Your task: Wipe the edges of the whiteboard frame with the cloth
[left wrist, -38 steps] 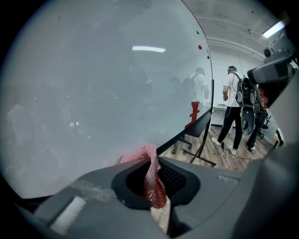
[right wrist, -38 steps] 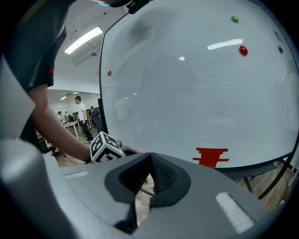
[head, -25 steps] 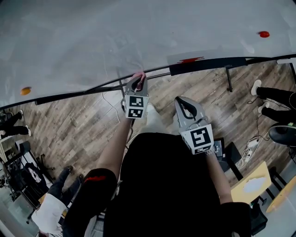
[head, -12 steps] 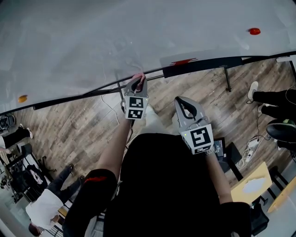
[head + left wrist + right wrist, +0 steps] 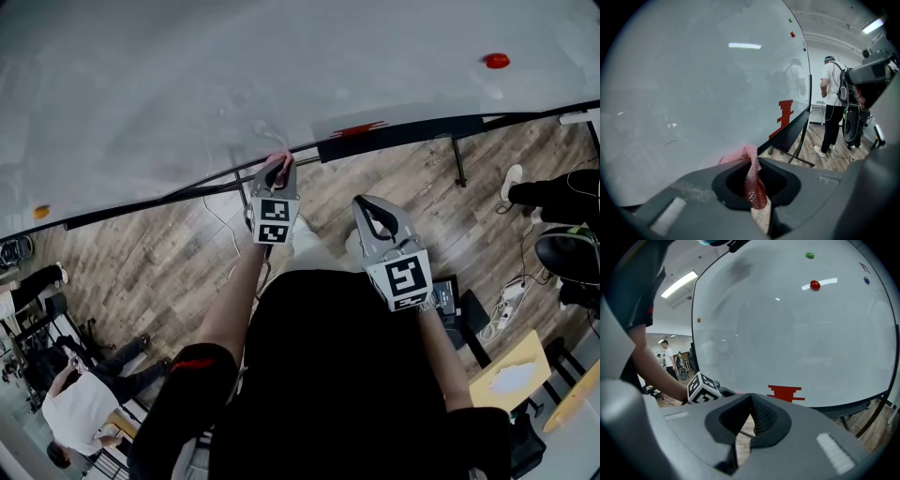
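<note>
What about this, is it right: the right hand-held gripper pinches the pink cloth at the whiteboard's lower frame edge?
Wrong gripper. The left hand-held gripper pinches the pink cloth at the whiteboard's lower frame edge; the left gripper view shows the cloth between its jaws.

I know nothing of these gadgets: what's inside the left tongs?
A pink cloth, pinched in the left tongs, its top poking out by the whiteboard. Its lower end is covered by the tongs' body.

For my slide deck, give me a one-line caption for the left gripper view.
Left gripper clamps a pink mesh cloth at the bottom edge of a large white whiteboard.
</note>
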Available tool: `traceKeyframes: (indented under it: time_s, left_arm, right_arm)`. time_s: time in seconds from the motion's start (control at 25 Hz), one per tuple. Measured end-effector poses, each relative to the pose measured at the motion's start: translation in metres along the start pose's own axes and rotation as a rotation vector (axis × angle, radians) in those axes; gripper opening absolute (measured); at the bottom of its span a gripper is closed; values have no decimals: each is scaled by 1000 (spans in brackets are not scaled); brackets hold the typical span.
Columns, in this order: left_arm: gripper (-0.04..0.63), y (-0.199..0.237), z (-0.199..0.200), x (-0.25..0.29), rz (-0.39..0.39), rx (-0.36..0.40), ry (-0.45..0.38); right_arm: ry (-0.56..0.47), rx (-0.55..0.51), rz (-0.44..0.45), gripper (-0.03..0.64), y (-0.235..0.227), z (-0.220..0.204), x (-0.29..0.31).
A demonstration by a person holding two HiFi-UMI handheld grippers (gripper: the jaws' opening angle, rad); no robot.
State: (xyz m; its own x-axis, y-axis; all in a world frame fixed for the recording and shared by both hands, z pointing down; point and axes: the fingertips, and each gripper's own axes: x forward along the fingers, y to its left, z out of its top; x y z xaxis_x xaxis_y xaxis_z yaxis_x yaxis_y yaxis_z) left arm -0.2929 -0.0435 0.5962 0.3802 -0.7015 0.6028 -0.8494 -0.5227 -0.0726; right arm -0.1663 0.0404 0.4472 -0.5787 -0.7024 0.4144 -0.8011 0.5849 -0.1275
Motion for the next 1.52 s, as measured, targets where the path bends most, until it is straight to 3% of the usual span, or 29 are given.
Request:
traceKeyframes:
  time_s: [0.76,1.52]
  left_arm:
    - [25,-25,16,15,-6,19,23]
    - [25,-44,25,31,65,5,56]
  right_arm:
    - [0,-3,30,2,-30,-2,-13]
    - [1,-13,71,2,-61,-13,-40]
